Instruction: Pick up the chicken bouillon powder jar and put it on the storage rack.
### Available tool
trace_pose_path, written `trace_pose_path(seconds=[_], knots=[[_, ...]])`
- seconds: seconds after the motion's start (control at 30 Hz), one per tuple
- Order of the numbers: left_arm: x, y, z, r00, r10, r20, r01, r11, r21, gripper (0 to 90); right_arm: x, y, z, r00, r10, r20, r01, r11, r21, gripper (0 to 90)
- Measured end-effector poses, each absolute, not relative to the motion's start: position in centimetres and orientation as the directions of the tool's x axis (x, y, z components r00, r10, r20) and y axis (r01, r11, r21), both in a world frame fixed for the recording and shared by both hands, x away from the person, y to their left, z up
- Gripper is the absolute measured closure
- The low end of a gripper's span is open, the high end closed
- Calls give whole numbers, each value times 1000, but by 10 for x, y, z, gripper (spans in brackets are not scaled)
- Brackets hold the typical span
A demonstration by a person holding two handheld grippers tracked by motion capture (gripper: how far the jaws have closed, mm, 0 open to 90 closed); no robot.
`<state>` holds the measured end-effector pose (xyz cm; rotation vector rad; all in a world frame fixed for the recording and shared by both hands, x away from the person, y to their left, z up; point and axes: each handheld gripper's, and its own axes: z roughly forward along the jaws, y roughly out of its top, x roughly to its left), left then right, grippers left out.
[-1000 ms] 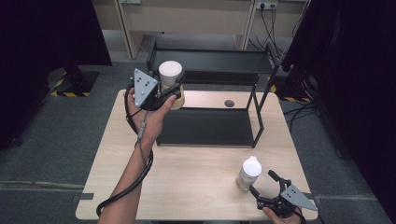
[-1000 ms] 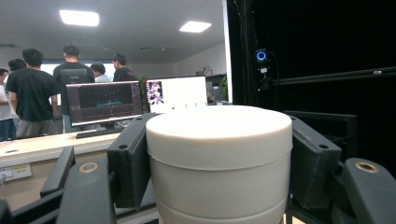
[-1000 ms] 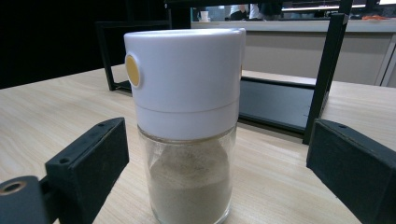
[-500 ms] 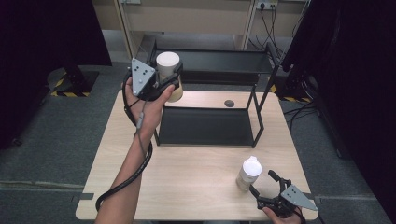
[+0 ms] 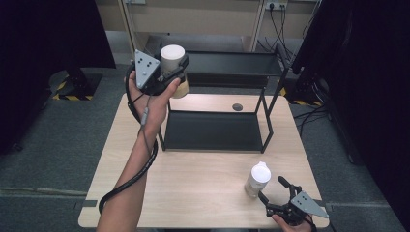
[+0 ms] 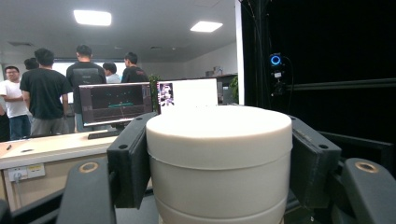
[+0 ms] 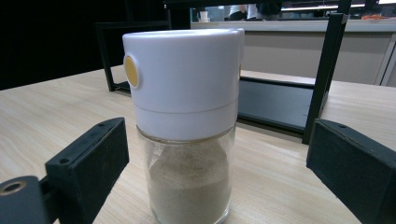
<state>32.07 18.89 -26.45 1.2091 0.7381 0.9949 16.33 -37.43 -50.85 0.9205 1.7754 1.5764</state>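
Near the table's [image 5: 203,193] front right corner, a spice jar [image 5: 256,179] is being framed upright between the right gripper's [image 5: 279,195] spread, untouching jaws. Farther off, a white-lidded jar [image 5: 172,59] is being held clamped by the left gripper [image 5: 175,72] above the shelf's [image 5: 232,65] back left corner.

High view above table [image 5: 203,193] looking down, gripper views level, close on jars, both sharing black rack [image 5: 263,104]
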Motion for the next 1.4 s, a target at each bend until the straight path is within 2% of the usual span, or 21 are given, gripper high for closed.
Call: trace_pose_path(seconds=[1.4], knots=[[347, 184, -229, 351, 936, 25, -207, 52, 977, 331, 163, -374, -509, -589, 808, 19, 112, 59, 992, 58]])
